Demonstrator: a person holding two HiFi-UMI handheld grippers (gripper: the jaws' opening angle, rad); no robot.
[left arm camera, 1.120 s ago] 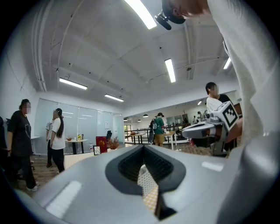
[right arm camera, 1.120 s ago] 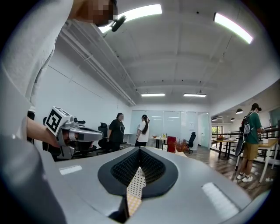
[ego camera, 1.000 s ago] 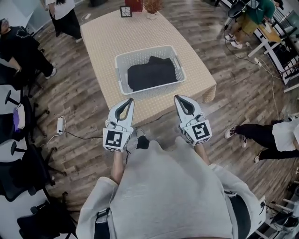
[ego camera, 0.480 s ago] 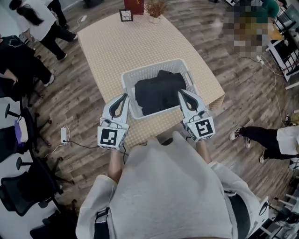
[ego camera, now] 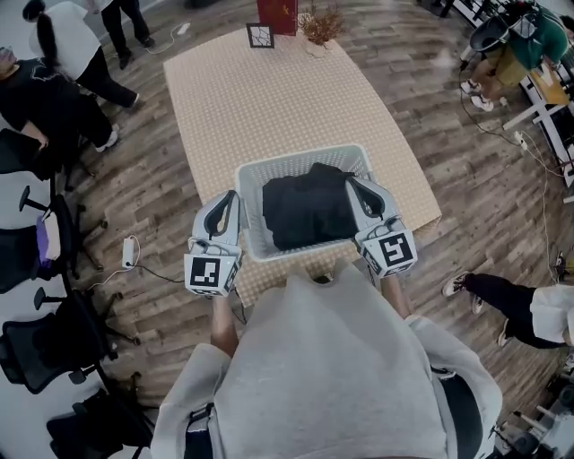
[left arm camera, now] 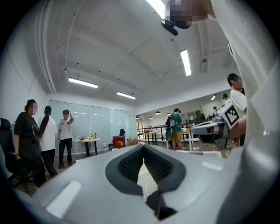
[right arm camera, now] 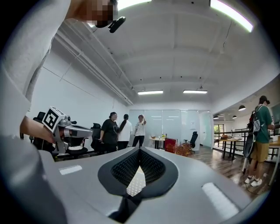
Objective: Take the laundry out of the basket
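A white slatted laundry basket stands on the near end of a table with a beige patterned cloth. Dark, crumpled laundry lies inside it. My left gripper is held level just outside the basket's left wall, jaws shut with nothing between them. My right gripper hangs over the basket's right rim beside the laundry, also shut and empty. In the left gripper view the left gripper shows its tips closed together, with the right gripper's marker cube off to the right. The right gripper in its own view is closed too.
A small picture frame, a red box and a dried plant stand at the table's far end. People and black office chairs fill the left side. A power strip lies on the wood floor. Someone's legs stretch in from the right.
Both grippers have come forward to the table. The basket, earlier well ahead of them, now sits between them. Their jaws stayed closed.
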